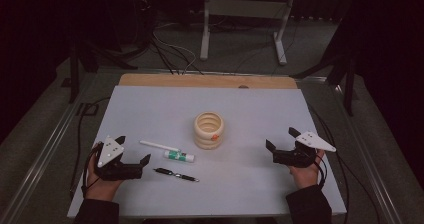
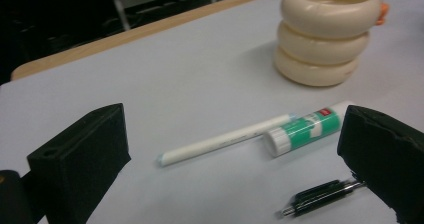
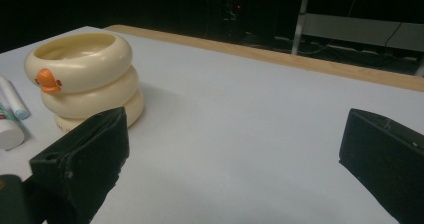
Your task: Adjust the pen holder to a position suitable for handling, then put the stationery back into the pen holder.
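Left hand-held gripper [image 1: 134, 149] sits nearest at 7 o'clock on the tabletop [image 1: 150, 104], jaws apart, gripping nothing. Just beyond it I log a black pen [image 1: 176, 174], a glue stick [image 1: 179, 156] and a white pen [image 1: 159, 145]. Cream ring-stack pot [image 1: 209, 130] stands centre. Right hand-held gripper [image 1: 280, 138], 4 o'clock, jaws apart, empty.

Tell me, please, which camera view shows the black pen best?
The high view: the whole black pen lies in sight near the left tool, below the glue stick. The left gripper view shows the pen partly behind one jaw.
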`<state>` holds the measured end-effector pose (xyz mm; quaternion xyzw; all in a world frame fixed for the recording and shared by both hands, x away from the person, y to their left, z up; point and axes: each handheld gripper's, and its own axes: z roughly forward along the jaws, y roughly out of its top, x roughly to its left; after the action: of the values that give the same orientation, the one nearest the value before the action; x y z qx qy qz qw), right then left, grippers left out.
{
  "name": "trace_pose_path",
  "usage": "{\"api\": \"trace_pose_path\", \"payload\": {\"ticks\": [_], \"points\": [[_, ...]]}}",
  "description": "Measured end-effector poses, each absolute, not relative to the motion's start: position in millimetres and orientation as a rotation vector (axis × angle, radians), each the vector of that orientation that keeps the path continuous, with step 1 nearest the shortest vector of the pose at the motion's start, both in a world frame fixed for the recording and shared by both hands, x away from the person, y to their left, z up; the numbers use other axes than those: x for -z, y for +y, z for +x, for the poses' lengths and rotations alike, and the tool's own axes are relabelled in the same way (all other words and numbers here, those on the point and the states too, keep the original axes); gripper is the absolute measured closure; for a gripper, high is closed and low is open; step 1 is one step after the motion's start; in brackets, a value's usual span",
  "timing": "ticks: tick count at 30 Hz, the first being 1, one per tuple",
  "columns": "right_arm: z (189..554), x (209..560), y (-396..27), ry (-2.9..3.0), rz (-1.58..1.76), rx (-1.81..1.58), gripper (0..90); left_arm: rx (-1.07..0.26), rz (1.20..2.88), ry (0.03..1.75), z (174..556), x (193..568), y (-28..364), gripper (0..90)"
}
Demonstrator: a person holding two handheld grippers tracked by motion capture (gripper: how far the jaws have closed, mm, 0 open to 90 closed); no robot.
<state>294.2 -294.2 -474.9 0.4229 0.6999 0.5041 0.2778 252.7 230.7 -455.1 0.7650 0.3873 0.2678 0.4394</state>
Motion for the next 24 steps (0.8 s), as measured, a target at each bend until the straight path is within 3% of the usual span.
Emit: {"api": "trace_pose_path", "payload": {"ticks": [9, 12, 24], "points": [[294, 475, -294, 1.884, 1.137, -1.336, 0.0, -0.614, 1.952, 0.933, 276, 456, 222, 0.5], [295, 476, -295, 1.879, 1.141, -1.327, 0.0, -0.558, 1.896, 0.918, 283, 454, 216, 0.5], [295, 478, -299, 1.880, 1.151, -1.296, 0.0, -0.533, 1.991, 0.833, 303, 457, 187, 0.5]]}}
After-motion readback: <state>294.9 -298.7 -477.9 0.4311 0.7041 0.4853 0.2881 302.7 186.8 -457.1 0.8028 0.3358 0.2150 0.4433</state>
